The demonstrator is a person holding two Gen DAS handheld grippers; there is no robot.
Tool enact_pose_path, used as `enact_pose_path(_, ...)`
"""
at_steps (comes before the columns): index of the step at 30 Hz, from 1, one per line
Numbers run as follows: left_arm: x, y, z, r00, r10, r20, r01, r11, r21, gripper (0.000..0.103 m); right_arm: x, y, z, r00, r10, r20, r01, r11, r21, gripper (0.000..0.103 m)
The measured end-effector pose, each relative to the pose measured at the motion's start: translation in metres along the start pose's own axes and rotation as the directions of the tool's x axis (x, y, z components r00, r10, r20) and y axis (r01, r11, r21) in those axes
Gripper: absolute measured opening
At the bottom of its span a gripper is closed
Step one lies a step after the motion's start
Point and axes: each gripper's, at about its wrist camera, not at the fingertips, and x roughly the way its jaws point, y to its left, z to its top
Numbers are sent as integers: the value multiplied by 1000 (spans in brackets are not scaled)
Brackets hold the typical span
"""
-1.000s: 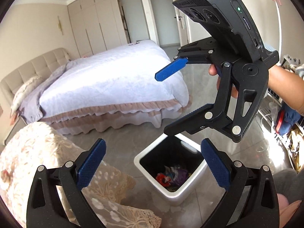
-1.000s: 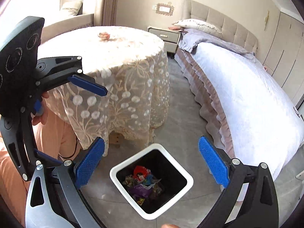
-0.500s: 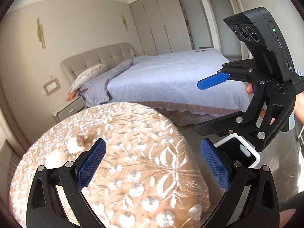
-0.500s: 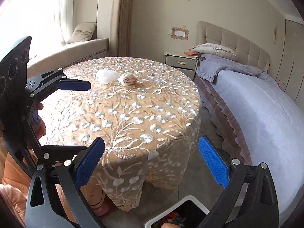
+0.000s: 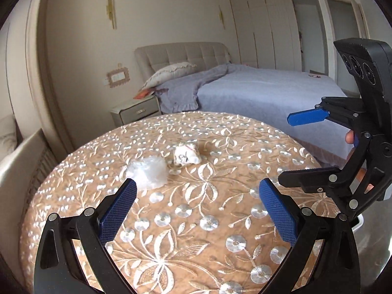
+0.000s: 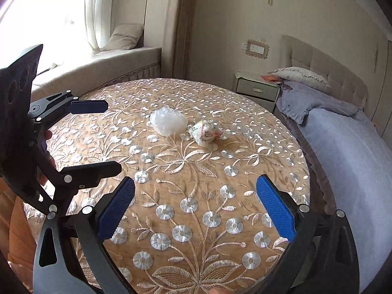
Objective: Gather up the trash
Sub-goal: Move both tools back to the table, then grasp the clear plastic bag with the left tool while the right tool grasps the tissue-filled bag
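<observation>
A bedroom, with a round worktop [image 6: 196, 196] draped in a tan cloth embroidered with silver flowers. Both grippers are held above its near half.

Left gripper [image 5: 196, 210]: jaws spread wide, nothing between the blue pads [image 5: 117, 210]. In the left wrist view the clear crumpled plastic bag [image 5: 148, 171] lies on the cloth just beyond the tip of the left-hand pad, slightly outside the centre line of the opening. The crumpled printed wrapper [image 5: 186, 155] lies farther ahead, just beside the bag and close to the centre line. Neither piece touches the jaws.

Right gripper [image 6: 196, 208]: jaws likewise spread wide and empty. In the right wrist view the plastic bag [image 6: 167, 120] and the wrapper [image 6: 205, 132] lie side by side near the middle of the worktop, well ahead of the pads [image 6: 275, 210] and roughly in line with the gap between them, the bag to the left and the wrapper to the right.

Each gripper appears at the edge of the other's view: the right gripper [image 5: 291, 149] on the right side of the left wrist view, the left gripper [image 6: 103, 137] on the left side of the right wrist view, both with the fingers apart.

Beyond the worktop: a nightstand [image 6: 257, 89], a bed [image 5: 269, 95] with a tufted headboard and a grey-blue cover, a cushioned window seat [image 6: 117, 58], and tall wardrobe doors [image 5: 264, 27].
</observation>
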Motion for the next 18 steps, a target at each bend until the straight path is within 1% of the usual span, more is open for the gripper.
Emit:
enact_pose_path(3, 10, 19, 2, 999, 44, -16, -44, 999, -16, 98, 21, 1, 11, 1000, 13, -13, -13, 1000, 10, 99)
enact_pose_path(7, 29, 40, 4, 996, 64, -56, -65, 998, -16, 98, 50, -3, 25, 999, 5, -31, -4, 999, 41, 99)
enact_pose_path(8, 33, 44, 5, 995, 68, -68, -69, 998, -10, 98, 57, -6, 28, 999, 15, -39, -13, 998, 54, 99)
enact_pose_path(11, 53, 58, 8, 993, 56, -104, -56, 998, 6, 98, 80, -15, 37, 998, 18, -60, -13, 996, 90, 99)
enact_pose_path(15, 81, 71, 14, 989, 45, -144, -41, 999, 27, 98, 113, -21, 48, 995, 16, -100, -5, 995, 103, 99)
enact_pose_path(18, 103, 81, 17, 984, 22, -175, -19, 1000, 18, 98, 136, -25, 52, 991, -7, -132, 21, 994, 103, 99)
